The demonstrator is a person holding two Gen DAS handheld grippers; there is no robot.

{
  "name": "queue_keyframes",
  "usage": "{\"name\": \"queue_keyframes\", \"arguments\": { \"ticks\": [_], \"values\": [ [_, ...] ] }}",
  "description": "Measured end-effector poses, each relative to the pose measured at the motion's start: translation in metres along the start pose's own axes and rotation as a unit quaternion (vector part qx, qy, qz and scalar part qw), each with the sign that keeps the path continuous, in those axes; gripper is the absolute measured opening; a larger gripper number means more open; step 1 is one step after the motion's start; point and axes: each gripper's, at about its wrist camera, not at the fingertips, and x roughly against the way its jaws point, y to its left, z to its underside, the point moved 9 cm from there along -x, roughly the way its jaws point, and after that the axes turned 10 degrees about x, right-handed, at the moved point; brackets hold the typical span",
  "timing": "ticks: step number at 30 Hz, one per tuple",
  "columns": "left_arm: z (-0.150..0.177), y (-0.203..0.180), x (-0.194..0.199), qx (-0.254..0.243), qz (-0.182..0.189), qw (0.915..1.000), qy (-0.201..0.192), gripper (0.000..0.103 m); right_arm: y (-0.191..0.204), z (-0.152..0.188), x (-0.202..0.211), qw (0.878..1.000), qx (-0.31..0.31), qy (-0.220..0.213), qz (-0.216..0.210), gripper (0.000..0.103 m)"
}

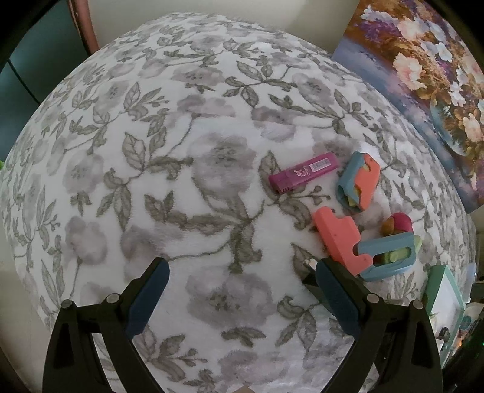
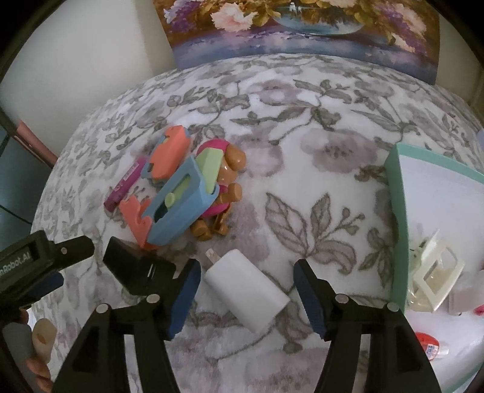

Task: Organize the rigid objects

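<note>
A white charger plug (image 2: 246,290) lies on the floral blanket (image 2: 317,145) between the open fingers of my right gripper (image 2: 246,290), not clamped. Beyond it sits a pile: a blue-and-coral toy (image 2: 178,205), a second coral-blue toy (image 2: 171,148), a brown dog figure (image 2: 227,181) and a magenta lighter (image 2: 125,184). In the left wrist view my left gripper (image 1: 240,282) is open and empty over bare blanket, with the lighter (image 1: 304,175), the coral-blue toys (image 1: 360,181) (image 1: 384,254) and the figure (image 1: 397,225) to its right. The left gripper also shows in the right wrist view (image 2: 39,266).
A mint-rimmed white bin (image 2: 393,217) at the right holds a cream hair clip (image 2: 432,275) and small items. A flower painting (image 2: 302,27) leans on the wall behind. A black block (image 2: 136,269) lies by my right gripper's left finger.
</note>
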Motion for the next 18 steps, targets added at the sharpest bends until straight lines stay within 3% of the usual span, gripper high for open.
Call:
{"name": "queue_keyframes", "arguments": {
  "ticks": [11,18],
  "values": [
    [0.0,0.0,0.011,-0.003,0.012,0.9999,-0.009,0.097,-0.006,0.022,0.014,0.999,0.014,0.034,0.0,0.074],
    [0.0,0.0,0.012,-0.005,0.012,0.9999,-0.008,0.097,-0.019,0.035,0.01,0.997,0.025,0.059,0.035,0.074]
  ]
}}
